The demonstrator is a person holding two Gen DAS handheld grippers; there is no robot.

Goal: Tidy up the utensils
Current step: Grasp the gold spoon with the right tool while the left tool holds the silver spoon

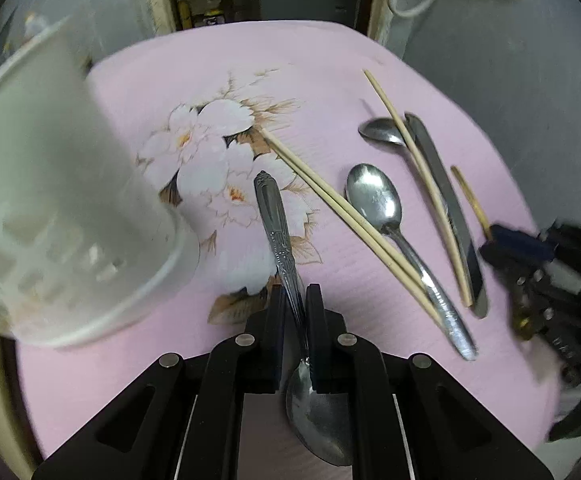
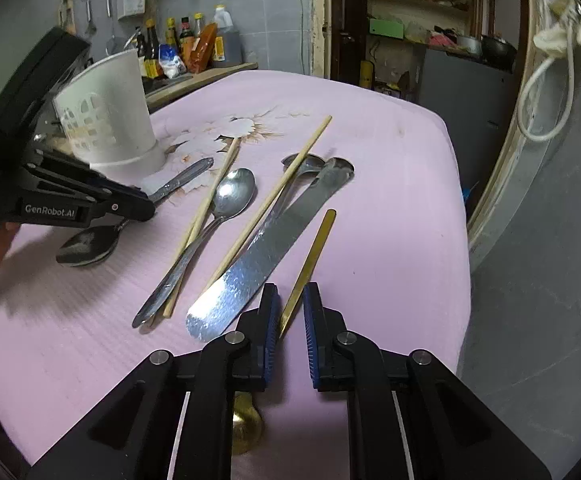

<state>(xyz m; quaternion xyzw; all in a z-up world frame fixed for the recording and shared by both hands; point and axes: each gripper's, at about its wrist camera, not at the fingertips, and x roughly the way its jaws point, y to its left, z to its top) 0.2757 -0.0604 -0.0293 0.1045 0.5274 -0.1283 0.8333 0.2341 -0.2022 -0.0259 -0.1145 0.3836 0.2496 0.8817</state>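
The white utensil holder [image 2: 110,120] stood at the far left of the pink floral table [image 2: 390,220]. Just right of the holder, the left tongs [image 1: 293,296] pinched a patterned silver spoon [image 1: 278,220] by its neck, the bowl toward the camera. Farther right of the holder lay a pair of chopsticks [image 1: 342,208], a plain spoon [image 2: 226,208], a single chopstick [image 2: 274,196] crossing another spoon [image 1: 382,130], and a steel knife [image 2: 266,244]. Farthest from the holder, the right tongs [image 2: 290,304] were closed on a gold spoon [image 2: 310,256] by its handle.
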